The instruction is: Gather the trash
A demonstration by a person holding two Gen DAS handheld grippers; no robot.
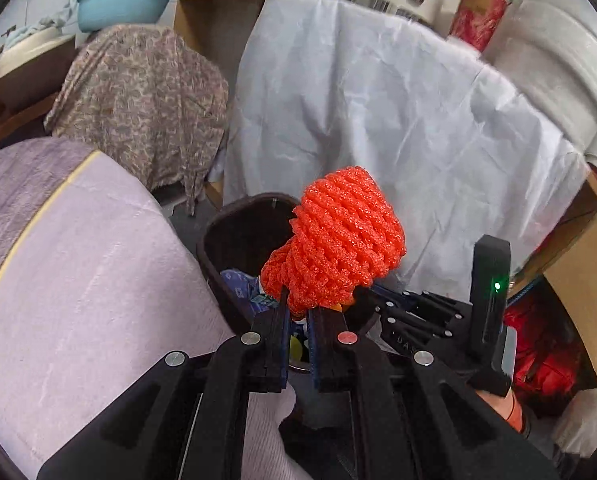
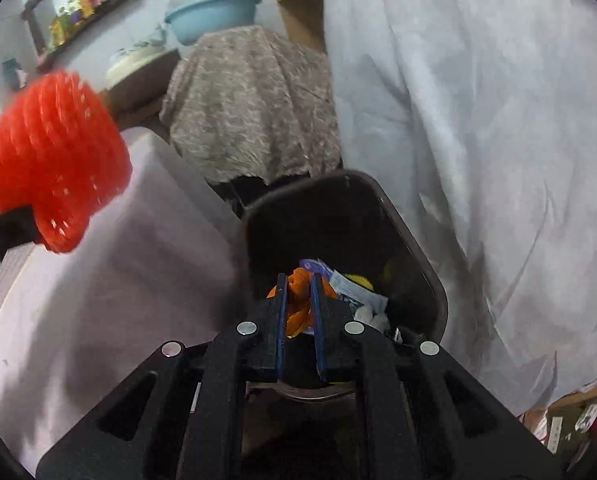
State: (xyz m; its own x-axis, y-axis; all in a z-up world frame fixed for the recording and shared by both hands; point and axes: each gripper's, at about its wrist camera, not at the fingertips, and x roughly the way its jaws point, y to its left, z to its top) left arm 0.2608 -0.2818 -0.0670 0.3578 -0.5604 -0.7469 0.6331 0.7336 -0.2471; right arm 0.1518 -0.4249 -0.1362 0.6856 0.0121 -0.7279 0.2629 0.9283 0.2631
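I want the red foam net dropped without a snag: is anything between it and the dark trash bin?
Nothing visible blocks it. The left gripper holds the red foam net just above the open trash bin. The right gripper, pinching an orange scrap, hangs over the same opening, beside the drop path.

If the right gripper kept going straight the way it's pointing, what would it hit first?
Most likely the trash heaped in the dark bin; the right gripper already pinches an orange scrap above it, though depth is uncertain.
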